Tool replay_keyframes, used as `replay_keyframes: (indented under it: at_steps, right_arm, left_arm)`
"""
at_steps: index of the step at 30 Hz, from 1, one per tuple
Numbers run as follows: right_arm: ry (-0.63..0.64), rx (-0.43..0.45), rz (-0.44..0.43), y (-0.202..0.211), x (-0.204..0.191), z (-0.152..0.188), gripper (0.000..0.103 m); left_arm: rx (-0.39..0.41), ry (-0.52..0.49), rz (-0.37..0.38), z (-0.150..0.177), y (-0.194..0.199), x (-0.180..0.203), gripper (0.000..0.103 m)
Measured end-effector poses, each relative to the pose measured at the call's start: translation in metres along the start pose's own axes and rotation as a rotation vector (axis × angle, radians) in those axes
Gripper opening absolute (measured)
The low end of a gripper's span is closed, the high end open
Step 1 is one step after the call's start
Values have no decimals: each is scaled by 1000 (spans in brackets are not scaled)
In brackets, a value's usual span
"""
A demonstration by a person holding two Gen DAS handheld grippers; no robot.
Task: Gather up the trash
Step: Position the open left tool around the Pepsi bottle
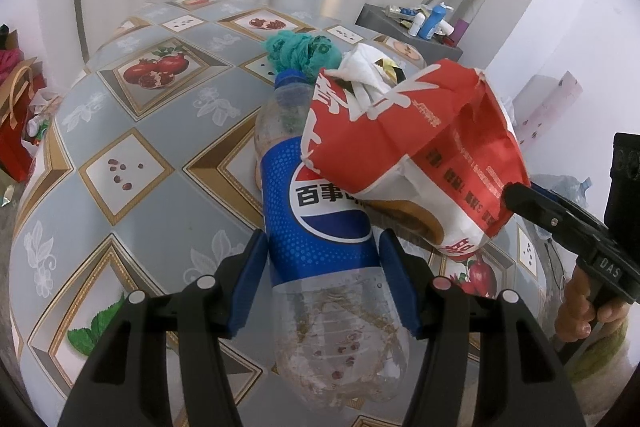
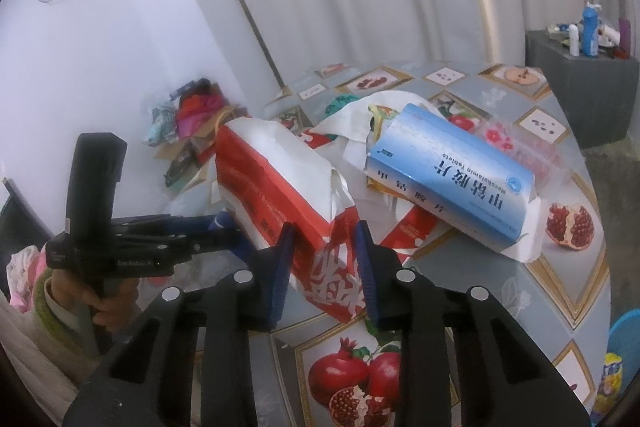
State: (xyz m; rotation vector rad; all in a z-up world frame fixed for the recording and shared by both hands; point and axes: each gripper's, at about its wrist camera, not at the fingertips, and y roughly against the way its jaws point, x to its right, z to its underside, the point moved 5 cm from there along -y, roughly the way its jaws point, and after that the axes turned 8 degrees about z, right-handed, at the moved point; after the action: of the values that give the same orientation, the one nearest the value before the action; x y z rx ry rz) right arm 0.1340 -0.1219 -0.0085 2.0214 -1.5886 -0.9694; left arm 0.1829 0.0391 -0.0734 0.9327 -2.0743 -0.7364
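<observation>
A clear Pepsi bottle (image 1: pixel 320 211) with a blue label lies on the pomegranate-patterned table (image 1: pixel 132 155), cap pointing away. My left gripper (image 1: pixel 322 247) is shut on its middle, both blue pads against the label. A crumpled red and white paper bag (image 1: pixel 404 131) hangs tilted over the bottle's right side. My right gripper (image 2: pixel 324 239) is shut on one end of this bag (image 2: pixel 280 183), and in the left wrist view its tip (image 1: pixel 510 195) bites the bag's lower right corner. In the right wrist view the bag hides the bottle.
A teal cloth (image 1: pixel 300 51) and white tissue (image 1: pixel 364 71) lie behind the bottle. A blue medicine box (image 2: pixel 452 179) and a pink plastic tray (image 2: pixel 516 143) sit right of the bag. A grey cabinet (image 2: pixel 580 95) with toiletries stands beyond the table. Bags and clothes (image 2: pixel 192 115) lie on the floor.
</observation>
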Motion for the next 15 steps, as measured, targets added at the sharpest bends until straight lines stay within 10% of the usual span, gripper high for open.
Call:
replay_keyframes:
  at_steps: [15]
  right_arm:
    - [-19,-6,-5,1,2,-1,27]
  left_arm:
    - [-24,4,-6,2,-8,0,61]
